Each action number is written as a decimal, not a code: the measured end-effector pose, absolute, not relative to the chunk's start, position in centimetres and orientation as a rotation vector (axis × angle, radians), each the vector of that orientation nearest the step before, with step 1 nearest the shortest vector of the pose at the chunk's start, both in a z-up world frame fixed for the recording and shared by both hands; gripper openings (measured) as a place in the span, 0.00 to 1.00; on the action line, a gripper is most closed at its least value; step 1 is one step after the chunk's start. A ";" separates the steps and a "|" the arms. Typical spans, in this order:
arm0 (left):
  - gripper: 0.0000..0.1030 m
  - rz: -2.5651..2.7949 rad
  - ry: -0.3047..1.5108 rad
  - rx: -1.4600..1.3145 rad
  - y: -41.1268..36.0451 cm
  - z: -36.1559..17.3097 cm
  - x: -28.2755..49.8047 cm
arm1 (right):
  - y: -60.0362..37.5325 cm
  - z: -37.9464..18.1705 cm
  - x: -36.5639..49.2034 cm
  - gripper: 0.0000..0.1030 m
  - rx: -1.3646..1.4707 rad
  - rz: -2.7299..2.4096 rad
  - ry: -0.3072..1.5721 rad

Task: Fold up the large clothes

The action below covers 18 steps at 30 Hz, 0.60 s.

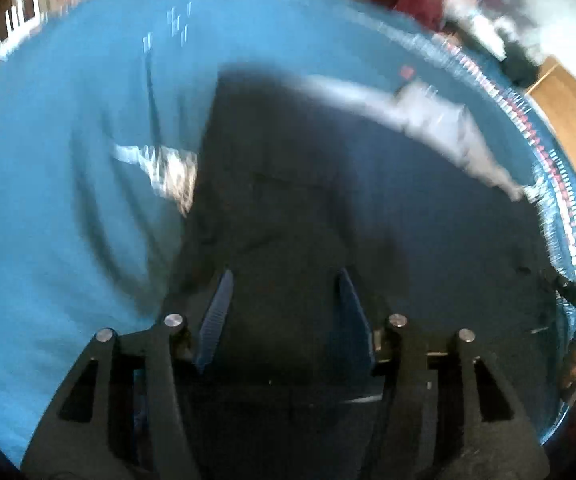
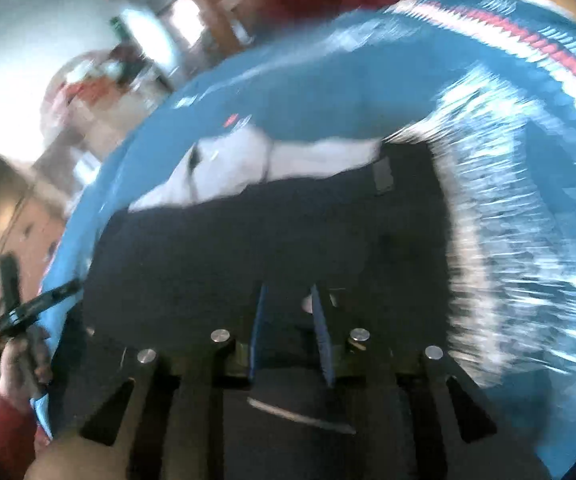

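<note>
Both grippers point down at one dark navy garment (image 1: 311, 208) spread on a blue cloth (image 1: 56, 184); the left gripper (image 1: 286, 292) has its two fingers (image 1: 220, 312) standing well apart, released, with the dark fabric showing between and beneath them and neither pad pressing on it; the right gripper (image 2: 289, 320) has its two fingers (image 2: 321, 332) closer together yet parted, a strip of dark cloth visible in the gap, and whether the pads touch it I cannot tell through the blur; one white lining or panel (image 2: 248, 164) lies along the garment's far edge, where one dark belt loop (image 2: 383, 178) shows; the blue cloth carries one patterned border (image 2: 559, 64) of white and red; a hand (image 2: 20, 364) in a red sleeve (image 2: 8, 432) holds the other tool at the lower left of the right wrist view.
</note>
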State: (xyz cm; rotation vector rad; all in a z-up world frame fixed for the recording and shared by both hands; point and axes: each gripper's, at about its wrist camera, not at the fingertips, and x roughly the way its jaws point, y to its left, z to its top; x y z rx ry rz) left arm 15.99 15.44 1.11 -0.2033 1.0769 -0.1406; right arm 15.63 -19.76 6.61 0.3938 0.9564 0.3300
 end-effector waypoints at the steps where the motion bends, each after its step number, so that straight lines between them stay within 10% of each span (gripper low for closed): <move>1: 0.53 -0.140 1.072 -0.205 15.5 1.2 15.8 | -19.2 5.0 16.5 0.28 0.421 0.363 1.008; 4: 0.51 -0.134 1.073 -0.213 16.8 3.5 13.6 | -19.0 2.2 17.6 0.22 0.478 0.401 1.081; 9: 0.55 -0.073 1.011 -0.256 22.4 5.7 7.3 | -21.6 7.3 11.5 0.48 0.444 0.410 1.017; 18: 0.57 -0.083 1.050 -0.475 27.1 2.4 -6.5 | -30.0 5.8 -6.6 0.55 0.540 0.259 1.113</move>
